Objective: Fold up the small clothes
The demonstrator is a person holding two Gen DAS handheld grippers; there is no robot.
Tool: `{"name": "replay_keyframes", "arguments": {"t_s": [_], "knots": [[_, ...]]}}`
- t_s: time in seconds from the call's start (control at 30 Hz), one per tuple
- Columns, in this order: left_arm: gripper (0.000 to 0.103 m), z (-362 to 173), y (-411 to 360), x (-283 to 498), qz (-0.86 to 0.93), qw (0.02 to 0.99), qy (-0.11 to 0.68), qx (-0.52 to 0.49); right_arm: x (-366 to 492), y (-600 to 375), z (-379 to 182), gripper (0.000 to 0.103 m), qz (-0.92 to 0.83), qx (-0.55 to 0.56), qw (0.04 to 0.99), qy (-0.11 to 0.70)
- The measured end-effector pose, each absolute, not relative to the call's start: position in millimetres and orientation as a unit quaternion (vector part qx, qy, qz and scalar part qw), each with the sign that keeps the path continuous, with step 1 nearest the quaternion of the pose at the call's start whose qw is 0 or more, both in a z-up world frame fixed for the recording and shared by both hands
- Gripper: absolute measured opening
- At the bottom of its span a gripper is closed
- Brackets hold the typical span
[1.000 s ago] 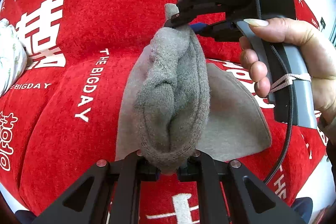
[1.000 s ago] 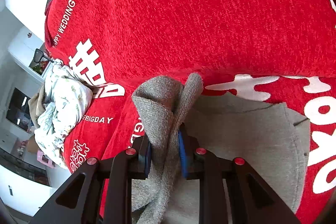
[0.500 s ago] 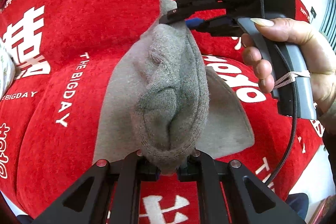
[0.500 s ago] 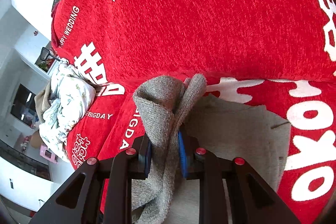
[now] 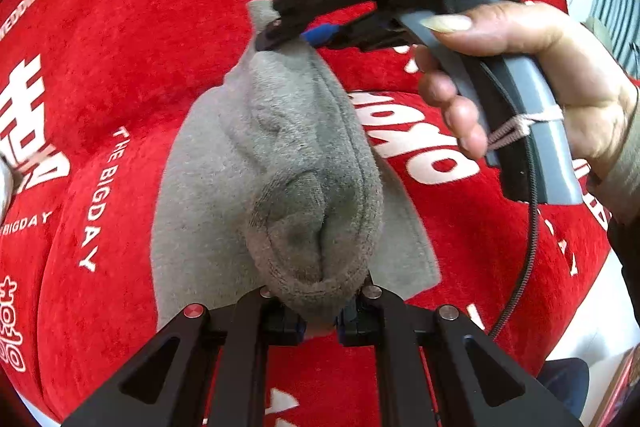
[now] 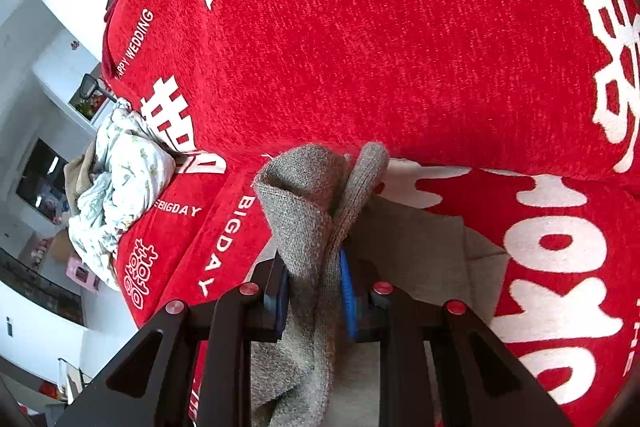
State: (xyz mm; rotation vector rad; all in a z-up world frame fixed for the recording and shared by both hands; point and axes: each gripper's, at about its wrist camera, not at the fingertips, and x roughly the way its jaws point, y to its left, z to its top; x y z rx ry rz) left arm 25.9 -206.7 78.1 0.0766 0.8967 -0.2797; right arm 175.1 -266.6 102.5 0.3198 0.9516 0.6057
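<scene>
A small grey knit garment point(image 5: 296, 163) hangs stretched between both grippers above a red sofa cover. My left gripper point(image 5: 320, 311) is shut on its near ribbed edge. My right gripper point(image 5: 288, 35), seen from the left wrist view with the hand behind it, is shut on the far edge. In the right wrist view the right gripper point(image 6: 316, 291) pinches the ribbed grey fabric point(image 6: 304, 211) between blue pads. The lower part of the garment point(image 6: 416, 259) lies flat on the sofa.
The red sofa cover point(image 6: 400, 47) with white lettering fills both views. A crumpled white floral cloth point(image 6: 116, 191) lies at the sofa's left end. Room furniture shows past the sofa's left edge.
Both grippers have moved with the garment, lifting the held edge and carrying it across the sofa. The flat part below has shifted. Both grips are unchanged.
</scene>
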Motion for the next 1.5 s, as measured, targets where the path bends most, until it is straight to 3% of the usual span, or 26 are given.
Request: {"name": "replay_keyframes", "arguments": {"t_s": [0.43,1.13,1.2,1.23,1.27,1.3,1.33,1.37,1.5], "knots": [[0.011,53,-256,41,-0.153,0.872,0.46,0.067,186,-303,63,0.024,0.269,0.173,0.826,0.464],[0.011,20,-269,55,-0.152,0.86,0.48,0.081,192,-334,9,0.024,0.243,0.22,0.815,0.477],[0.021,20,-268,52,-0.155,0.859,0.481,0.076,191,-335,4,0.031,0.23,0.223,0.816,0.481],[0.043,21,-265,50,-0.167,0.854,0.488,0.067,190,-337,2,0.034,0.218,0.227,0.816,0.485],[0.071,23,-262,48,-0.176,0.851,0.492,0.057,189,-338,1,0.043,0.21,0.23,0.815,0.489],[0.083,26,-258,47,-0.18,0.851,0.492,0.049,187,-342,1,0.061,0.203,0.234,0.812,0.494],[0.092,33,-251,40,-0.183,0.855,0.484,0.036,184,-347,2,0.069,0.195,0.237,0.813,0.495],[0.092,39,-245,35,-0.184,0.86,0.475,0.029,180,-350,5,0.076,0.185,0.237,0.817,0.492],[0.092,67,-217,23,-0.214,0.866,0.452,-0.004,157,-355,34,0.076,0.184,0.215,0.846,0.451]]}}
